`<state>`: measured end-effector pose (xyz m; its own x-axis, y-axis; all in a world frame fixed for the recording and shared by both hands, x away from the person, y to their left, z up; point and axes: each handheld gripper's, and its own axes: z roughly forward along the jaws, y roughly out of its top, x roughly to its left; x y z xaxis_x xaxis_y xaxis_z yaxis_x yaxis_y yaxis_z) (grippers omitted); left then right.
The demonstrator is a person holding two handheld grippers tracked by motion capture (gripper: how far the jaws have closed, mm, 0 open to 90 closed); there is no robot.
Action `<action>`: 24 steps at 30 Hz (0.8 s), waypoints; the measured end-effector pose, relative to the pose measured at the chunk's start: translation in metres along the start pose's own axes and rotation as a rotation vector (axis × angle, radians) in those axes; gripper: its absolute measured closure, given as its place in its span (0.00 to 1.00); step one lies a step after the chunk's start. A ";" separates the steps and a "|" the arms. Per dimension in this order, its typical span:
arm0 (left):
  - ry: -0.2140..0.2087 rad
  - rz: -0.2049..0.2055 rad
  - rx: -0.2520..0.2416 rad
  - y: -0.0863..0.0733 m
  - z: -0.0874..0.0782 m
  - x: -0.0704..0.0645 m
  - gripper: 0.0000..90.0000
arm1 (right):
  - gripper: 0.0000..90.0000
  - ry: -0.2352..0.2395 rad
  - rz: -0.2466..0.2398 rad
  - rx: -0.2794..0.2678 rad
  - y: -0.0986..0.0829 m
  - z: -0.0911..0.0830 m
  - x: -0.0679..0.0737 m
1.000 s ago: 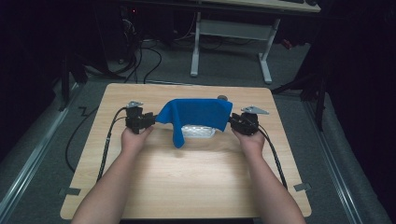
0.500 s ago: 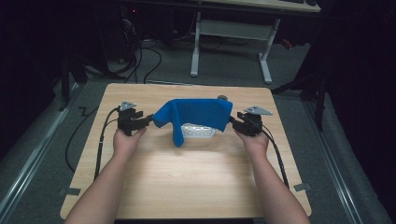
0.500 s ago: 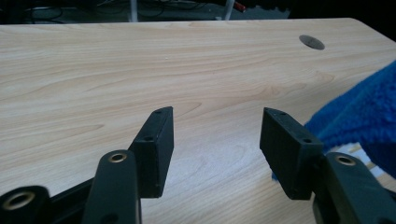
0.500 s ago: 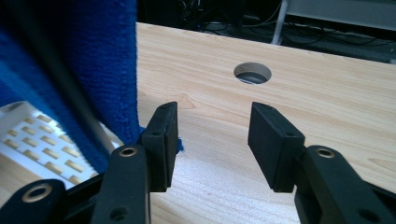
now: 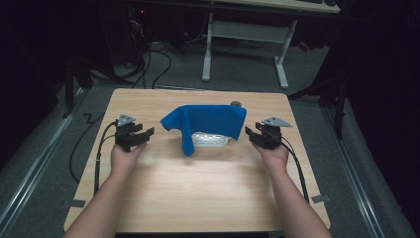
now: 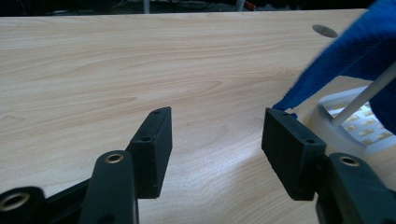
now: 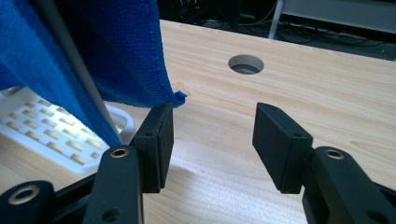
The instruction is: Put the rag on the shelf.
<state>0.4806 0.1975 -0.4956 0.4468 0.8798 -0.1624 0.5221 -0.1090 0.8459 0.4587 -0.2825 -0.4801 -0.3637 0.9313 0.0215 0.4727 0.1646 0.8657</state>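
Cloth: blue towel [image 5: 208,123], fuzzy weave, draped over a rack and hanging down on both sides.
Cloth pose: top edge runs left to right; a long fold droops at the near left, reaching the tabletop [image 5: 198,193].
Rack: white plastic rack [image 5: 210,139] with a slotted base and thin white rods, mostly covered by the towel.
Place: middle of the tabletop, towards the far side.
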 end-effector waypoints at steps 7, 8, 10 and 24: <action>-0.005 0.014 -0.002 -0.009 -0.011 -0.002 0.49 | 0.51 0.004 -0.007 -0.015 -0.006 -0.011 0.003; -0.010 0.019 -0.001 -0.013 -0.015 -0.004 0.49 | 0.51 0.006 -0.007 -0.009 -0.007 -0.013 0.004; -0.010 0.032 0.001 -0.015 -0.018 -0.006 0.49 | 0.51 0.009 -0.017 -0.029 -0.008 -0.017 0.006; -0.061 0.076 0.008 -0.043 -0.058 -0.034 0.48 | 0.45 0.020 -0.085 -0.043 -0.020 -0.055 0.032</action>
<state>0.4008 0.1988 -0.4964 0.5288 0.8389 -0.1293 0.4909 -0.1779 0.8529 0.3933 -0.2745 -0.4694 -0.4174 0.9077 -0.0436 0.4049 0.2288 0.8853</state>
